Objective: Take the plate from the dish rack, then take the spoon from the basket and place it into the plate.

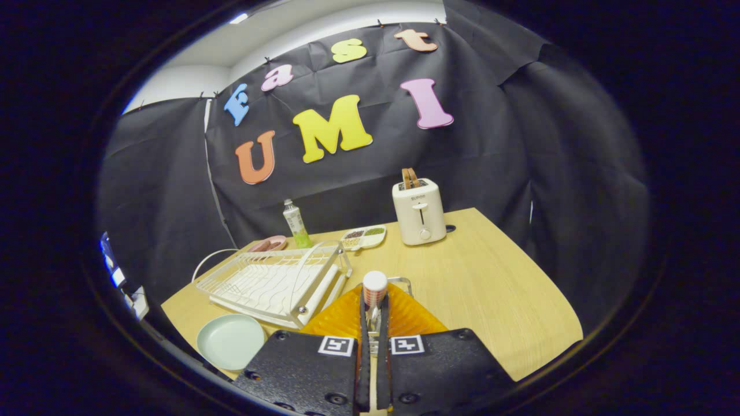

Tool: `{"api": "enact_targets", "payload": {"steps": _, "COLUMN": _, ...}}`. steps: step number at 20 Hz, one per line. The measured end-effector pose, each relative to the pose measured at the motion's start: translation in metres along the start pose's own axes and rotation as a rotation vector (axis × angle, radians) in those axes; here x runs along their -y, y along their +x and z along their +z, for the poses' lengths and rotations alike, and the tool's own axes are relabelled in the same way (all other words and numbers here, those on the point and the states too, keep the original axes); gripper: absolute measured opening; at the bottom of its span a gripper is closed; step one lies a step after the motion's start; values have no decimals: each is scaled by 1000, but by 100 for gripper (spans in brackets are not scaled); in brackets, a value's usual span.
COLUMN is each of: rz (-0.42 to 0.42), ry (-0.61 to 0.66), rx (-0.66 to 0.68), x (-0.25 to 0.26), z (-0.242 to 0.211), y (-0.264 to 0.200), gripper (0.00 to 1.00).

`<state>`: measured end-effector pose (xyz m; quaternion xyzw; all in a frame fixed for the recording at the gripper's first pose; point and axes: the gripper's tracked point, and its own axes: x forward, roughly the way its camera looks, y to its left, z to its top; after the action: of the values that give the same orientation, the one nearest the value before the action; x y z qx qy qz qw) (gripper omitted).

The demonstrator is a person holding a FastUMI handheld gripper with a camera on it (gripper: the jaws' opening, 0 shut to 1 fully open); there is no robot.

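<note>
Low at frame centre, a slim, stiff, light spoon with a white rounded handle end point(374, 289) is pinched in the nearly closed claw point(374, 323) above the orange ribbed basket point(404, 315); the pale green round plate point(230, 341) lies lower left on the wooden tabletop point(491, 289).

1. The toaster point(418, 210) at the far side of the tabletop point(491, 277) carries a small brand word on its front, too small to read surely.
2. Square black-and-white coded markers sit on the tool point(374, 323).

Plate point(230, 341) before dish rack point(272, 283); toaster point(419, 211) behind.
</note>
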<state>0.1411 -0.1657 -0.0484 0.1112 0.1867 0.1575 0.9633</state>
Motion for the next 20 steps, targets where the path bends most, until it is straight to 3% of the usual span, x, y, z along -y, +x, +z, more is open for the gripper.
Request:
{"api": "enact_targets", "payload": {"steps": 5, "rz": -91, "ry": -49, "rx": 106, "x": -6, "z": 44, "y": -48, "gripper": 10}}
{"api": "enact_targets", "payload": {"steps": 10, "rz": -97, "ry": -93, "rx": 143, "x": -54, "z": 53, "y": -103, "gripper": 10}}
{"api": "enact_targets", "payload": {"steps": 15, "rz": -47, "ry": -101, "rx": 113, "x": -122, "z": 23, "y": -125, "gripper": 10}}
{"api": "enact_targets", "payload": {"steps": 20, "rz": 31, "ry": -129, "rx": 33, "x": -199, "z": -34, "y": -107, "gripper": 10}}
